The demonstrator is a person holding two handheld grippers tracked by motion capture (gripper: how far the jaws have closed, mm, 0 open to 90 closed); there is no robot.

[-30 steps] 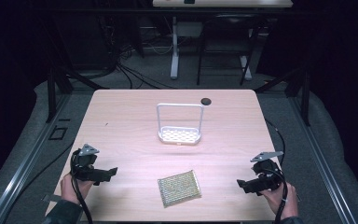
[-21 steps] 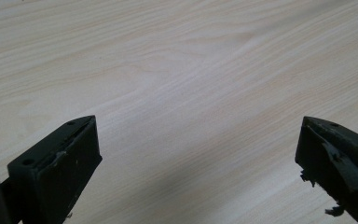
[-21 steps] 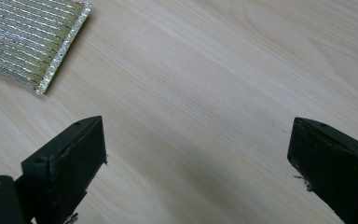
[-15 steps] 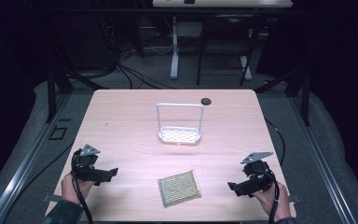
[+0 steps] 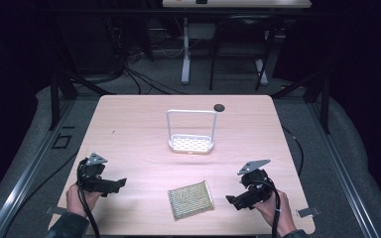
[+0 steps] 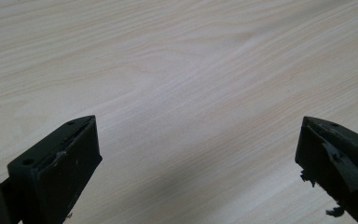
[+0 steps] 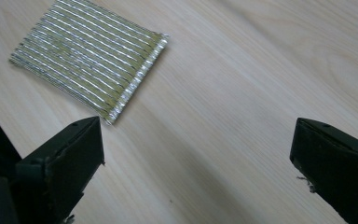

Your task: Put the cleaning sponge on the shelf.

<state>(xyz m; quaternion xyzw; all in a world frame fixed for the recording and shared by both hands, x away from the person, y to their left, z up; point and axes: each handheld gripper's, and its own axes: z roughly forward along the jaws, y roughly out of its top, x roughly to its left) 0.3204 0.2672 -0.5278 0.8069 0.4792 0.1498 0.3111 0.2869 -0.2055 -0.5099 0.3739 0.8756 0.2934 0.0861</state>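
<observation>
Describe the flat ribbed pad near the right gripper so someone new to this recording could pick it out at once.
On the pale wooden table, look at the near edge, between the left gripper and the right gripper. The scouring pad lies flat there, slightly askew. Unlike the white perforated rack with its tall hoop handle farther back, it is a gold-and-silver square with shiny parallel ridges.

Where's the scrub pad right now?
In the high view the scrub pad lies flat near the table's front edge, between the left gripper and right gripper, nearer the right.
</observation>
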